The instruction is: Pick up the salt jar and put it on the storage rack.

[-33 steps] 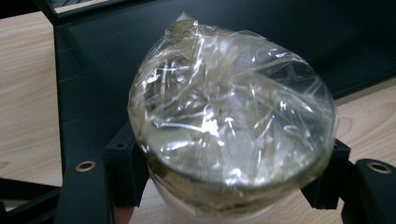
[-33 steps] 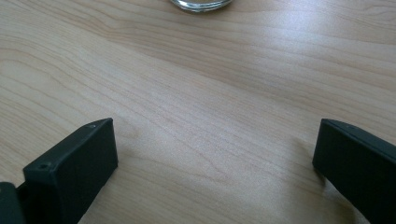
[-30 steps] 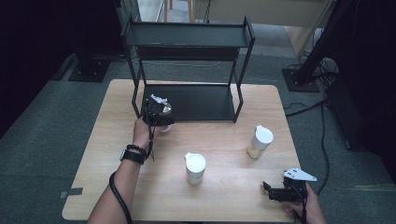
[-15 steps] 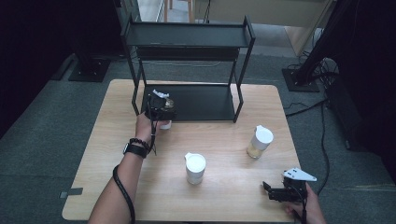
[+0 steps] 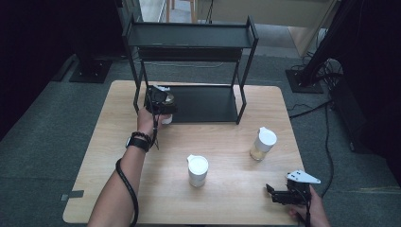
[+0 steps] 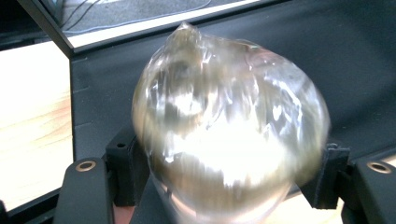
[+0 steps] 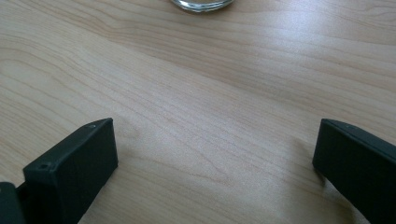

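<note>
My left gripper [image 5: 163,105] is clamped on a clear jar [image 6: 229,126], a jaw pressed against each side of it. In the left gripper view the jar is blurred and sits right in front of the camera, above the black lower shelf [image 6: 355,74] of the rack. From the high view I hold it at the front left corner of the rack [image 5: 189,40], just beside the left front post, with the jar's white bottom showing under the gripper.

My right gripper [image 5: 276,194] rests low at the near right corner of the bench [image 5: 227,142], jaws spread wide apart with bare wood between them. Two more jars stand on the bench well apart from it: a white-lidded one [image 5: 197,170] near the middle and another [image 5: 262,143] to its right, holding something tan.
</note>
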Tool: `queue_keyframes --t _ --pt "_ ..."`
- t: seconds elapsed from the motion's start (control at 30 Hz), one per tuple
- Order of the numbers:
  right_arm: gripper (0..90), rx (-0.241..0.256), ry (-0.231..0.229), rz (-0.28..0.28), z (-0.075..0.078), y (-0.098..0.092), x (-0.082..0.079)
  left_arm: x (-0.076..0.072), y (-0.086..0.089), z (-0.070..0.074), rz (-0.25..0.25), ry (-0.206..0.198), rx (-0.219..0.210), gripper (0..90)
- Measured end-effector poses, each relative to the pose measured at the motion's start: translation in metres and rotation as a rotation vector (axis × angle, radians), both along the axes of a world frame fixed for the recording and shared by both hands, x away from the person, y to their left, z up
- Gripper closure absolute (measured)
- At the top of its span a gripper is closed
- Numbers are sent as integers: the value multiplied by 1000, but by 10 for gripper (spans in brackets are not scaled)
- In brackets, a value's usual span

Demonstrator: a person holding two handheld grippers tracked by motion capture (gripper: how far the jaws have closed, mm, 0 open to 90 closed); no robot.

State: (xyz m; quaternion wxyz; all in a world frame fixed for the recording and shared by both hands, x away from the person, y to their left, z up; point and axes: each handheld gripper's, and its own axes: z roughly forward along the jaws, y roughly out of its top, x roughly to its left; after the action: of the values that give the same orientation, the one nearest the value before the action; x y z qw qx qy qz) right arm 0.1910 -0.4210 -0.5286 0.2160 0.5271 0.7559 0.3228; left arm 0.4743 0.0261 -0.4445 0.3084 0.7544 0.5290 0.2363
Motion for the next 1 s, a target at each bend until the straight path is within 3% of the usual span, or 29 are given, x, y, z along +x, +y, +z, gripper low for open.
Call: queue_keyframes --t 0.53,0.63,0.77,0.93,1.0 --pt "0 1 0 2 0 0 0 19 2 -3 36 -5 1 308" --pt "0 0 0 3 0 0 0 17 2 -5 24 -9 2 307" --pt "0 0 -1 4 0 0 0 14 2 -5 47 -12 -18 302" --pt "0 -1 -1 3 0 0 0 6 1 -10 26 -27 -19 211" --pt "0 -1 -1 6 0 0 0 2 3 -13 25 -22 -41 181"
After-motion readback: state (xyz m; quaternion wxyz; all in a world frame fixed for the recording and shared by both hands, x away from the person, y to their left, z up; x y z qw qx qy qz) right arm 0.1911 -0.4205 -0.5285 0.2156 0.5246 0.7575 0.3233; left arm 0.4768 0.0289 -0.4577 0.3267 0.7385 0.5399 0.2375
